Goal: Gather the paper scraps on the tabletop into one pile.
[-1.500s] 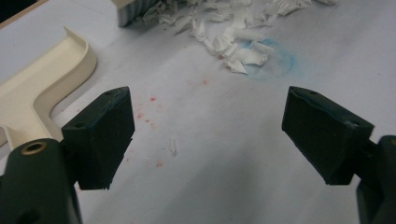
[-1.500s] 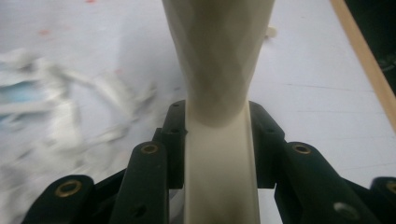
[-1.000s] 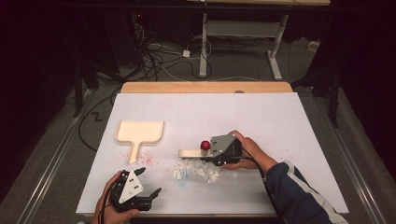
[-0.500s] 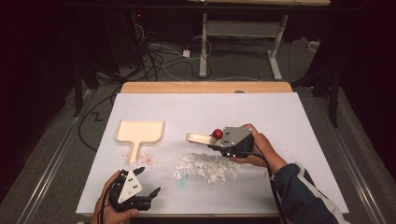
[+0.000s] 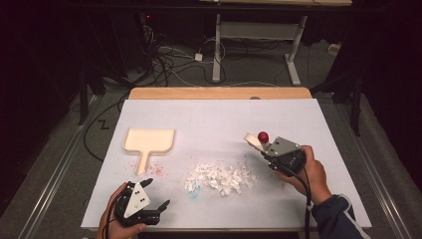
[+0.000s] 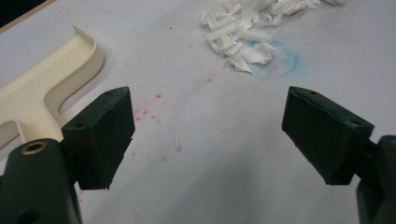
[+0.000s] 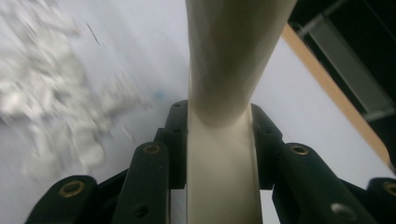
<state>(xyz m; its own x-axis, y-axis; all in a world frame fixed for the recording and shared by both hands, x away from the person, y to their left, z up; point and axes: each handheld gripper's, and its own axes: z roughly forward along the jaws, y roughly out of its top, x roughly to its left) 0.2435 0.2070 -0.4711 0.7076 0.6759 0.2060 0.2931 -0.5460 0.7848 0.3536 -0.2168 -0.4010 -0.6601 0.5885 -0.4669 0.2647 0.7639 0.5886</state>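
right gripper (image 5: 260, 144), at 4 o'clock on the white table (image 5: 214, 117), jaws clamped on a cream brush handle (image 7: 224, 154). left gripper (image 5: 160, 209), at 7 o'clock, jaws apart. paper scraps (image 5: 221, 178) lie between them; cream dustpan (image 5: 148, 141) at 9 o'clock. no readable writing.

Both handheld grippers are black. The left gripper (image 5: 141, 206) carries a grey three-cornered plate dotted with dark screw holes; its blocky fingers (image 6: 100, 135) are matte black, with a brass-coloured rivet behind. The right gripper (image 5: 263, 148) bears a grey plate, brass rivets, and a trailing black cable. A dark blue sleeve (image 5: 336, 219) covers the right forearm.
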